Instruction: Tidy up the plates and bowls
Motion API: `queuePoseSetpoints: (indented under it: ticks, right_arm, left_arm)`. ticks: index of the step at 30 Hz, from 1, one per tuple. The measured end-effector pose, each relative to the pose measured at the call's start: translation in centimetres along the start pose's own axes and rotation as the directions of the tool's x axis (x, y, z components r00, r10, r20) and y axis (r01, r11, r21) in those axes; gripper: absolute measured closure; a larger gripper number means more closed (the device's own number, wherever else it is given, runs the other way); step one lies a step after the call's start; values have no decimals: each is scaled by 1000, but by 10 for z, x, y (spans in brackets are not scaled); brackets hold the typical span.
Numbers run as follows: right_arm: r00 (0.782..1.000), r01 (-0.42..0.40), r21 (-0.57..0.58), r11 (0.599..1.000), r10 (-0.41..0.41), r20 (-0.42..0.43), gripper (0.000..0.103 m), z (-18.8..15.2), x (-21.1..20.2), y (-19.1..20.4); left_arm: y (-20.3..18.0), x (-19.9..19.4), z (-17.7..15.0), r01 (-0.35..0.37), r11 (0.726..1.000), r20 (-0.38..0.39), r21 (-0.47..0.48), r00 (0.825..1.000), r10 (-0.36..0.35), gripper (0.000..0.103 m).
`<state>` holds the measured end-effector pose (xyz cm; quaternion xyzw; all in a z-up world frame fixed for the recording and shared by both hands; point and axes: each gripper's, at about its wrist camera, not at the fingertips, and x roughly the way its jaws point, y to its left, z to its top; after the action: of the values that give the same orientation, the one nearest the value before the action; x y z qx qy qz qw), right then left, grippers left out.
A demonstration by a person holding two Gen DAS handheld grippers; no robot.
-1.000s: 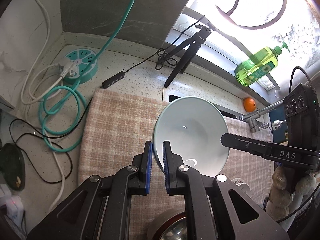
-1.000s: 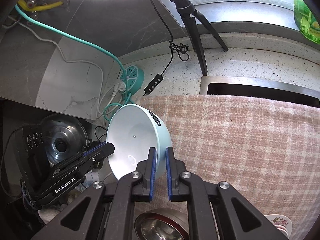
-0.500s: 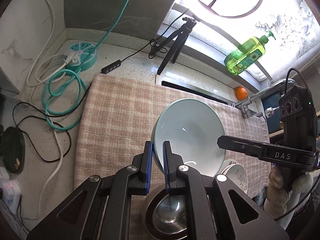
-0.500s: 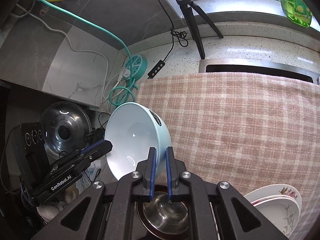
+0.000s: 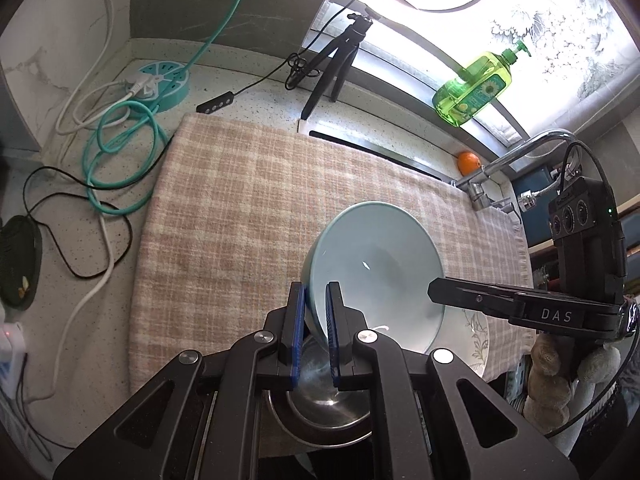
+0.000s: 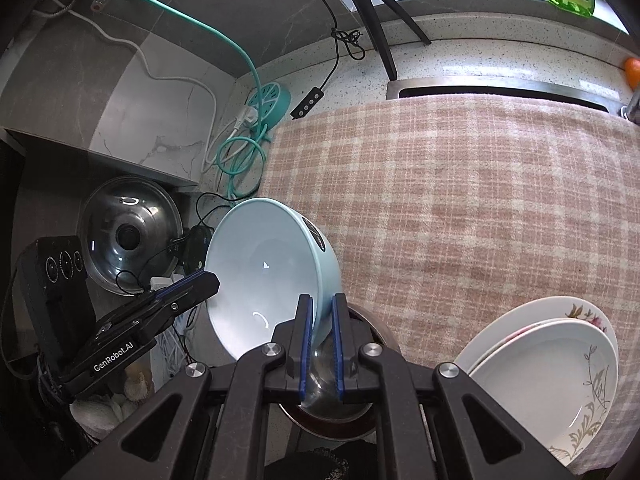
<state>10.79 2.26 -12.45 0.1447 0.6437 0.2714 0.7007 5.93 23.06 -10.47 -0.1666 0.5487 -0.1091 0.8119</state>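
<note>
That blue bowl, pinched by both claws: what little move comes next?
Probably a slow lowering. The blue bowl hangs tilted, the left claw and right claw each clamped on its rim, directly above the steel bowl, so nesting it there looks likely.

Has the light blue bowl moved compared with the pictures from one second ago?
Yes. The light blue bowl moved back from the tripod toward the near edge of the checked cloth, now above the steel bowl.

Pale blue bowl (image 5: 384, 268), pink-and-cream checked cloth (image 5: 248, 208), floral white plates (image 6: 548, 376), teal cable (image 5: 120, 152).
</note>
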Motion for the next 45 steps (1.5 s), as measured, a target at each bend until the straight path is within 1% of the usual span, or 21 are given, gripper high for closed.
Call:
queuePoseSetpoints:
  ticks: [7, 16, 29, 38, 45]
  right_arm:
    - [1000, -1, 19, 1000, 1, -18, 94, -23, 6, -8]
    - [999, 4, 29, 1000, -3, -35, 94, -39, 12, -12]
    - [999, 8, 41, 999, -6, -43, 94, -55, 14, -12]
    - [998, 18, 71, 997, -14, -58, 94, -62, 23, -21]
    - [997, 30, 88, 996, -23, -75, 94, -66, 33, -26]
  left_arm:
    - [-1, 3, -22, 2, 1000, -21, -4, 1000, -2, 94]
    - [3, 7, -43, 12, 1000, -48, -21, 999, -13, 94]
    - [5, 10, -55, 16, 1000, -72, -13, 997, -17, 94]
    - [10, 24, -63, 31, 999, -125, -23, 992, -33, 94]
    - [13, 31, -68, 28, 999, -152, -18, 988, -30, 94]
